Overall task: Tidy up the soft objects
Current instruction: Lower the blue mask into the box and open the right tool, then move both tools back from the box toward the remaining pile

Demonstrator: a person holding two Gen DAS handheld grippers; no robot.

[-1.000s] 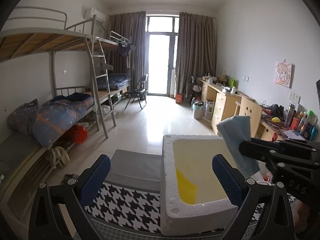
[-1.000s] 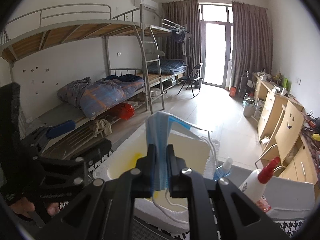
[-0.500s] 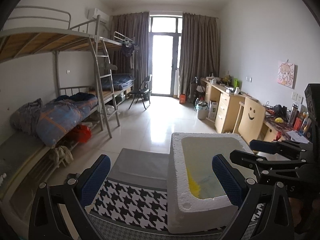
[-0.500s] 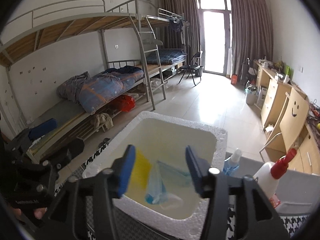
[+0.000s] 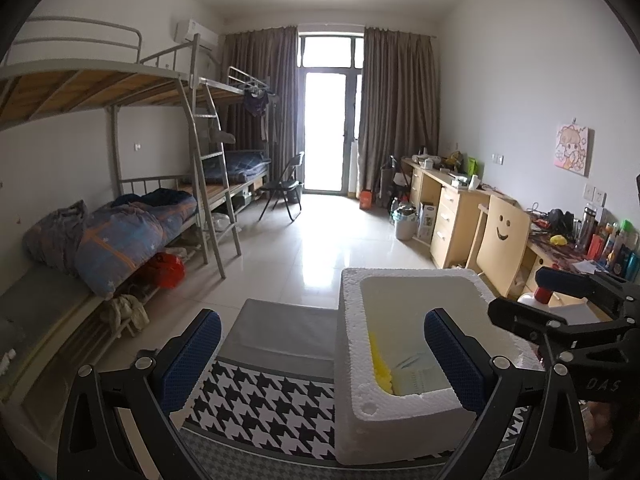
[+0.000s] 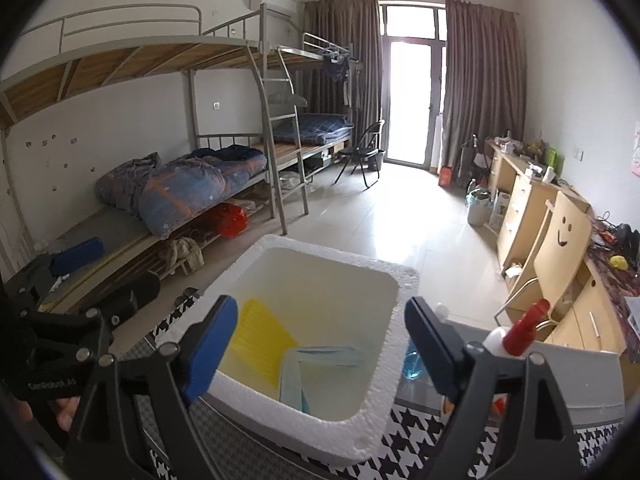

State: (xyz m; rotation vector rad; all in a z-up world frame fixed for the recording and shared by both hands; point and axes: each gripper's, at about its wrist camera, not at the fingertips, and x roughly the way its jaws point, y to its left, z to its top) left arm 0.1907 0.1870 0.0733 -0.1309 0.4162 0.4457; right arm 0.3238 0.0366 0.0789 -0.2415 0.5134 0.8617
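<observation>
A white foam box [image 6: 332,250] stands on the houndstooth-covered table. Inside it lie a blue face mask [image 6: 328,356] and a yellow cloth [image 6: 260,340]. My right gripper [image 6: 320,304] hovers over the box's near edge. Its jaws are opening wide, with nothing between them. In the left wrist view the box [image 5: 400,432] sits at right, with the mask [image 5: 416,372] and the yellow cloth [image 5: 378,364] showing inside. My left gripper [image 5: 322,316] is open and empty, its right finger over the box. The right gripper [image 5: 524,296] reaches in from the right.
A glue bottle with a red cap [image 6: 520,328] and a blue spray bottle [image 6: 412,364] stand just right of the box. A grey pad [image 5: 280,332] lies beyond the houndstooth cloth [image 5: 272,400]. Bunk beds line the left wall and desks the right.
The right gripper was shut on the blue mask above the box. It has opened, and the mask now lies inside. The left gripper has stayed open.
</observation>
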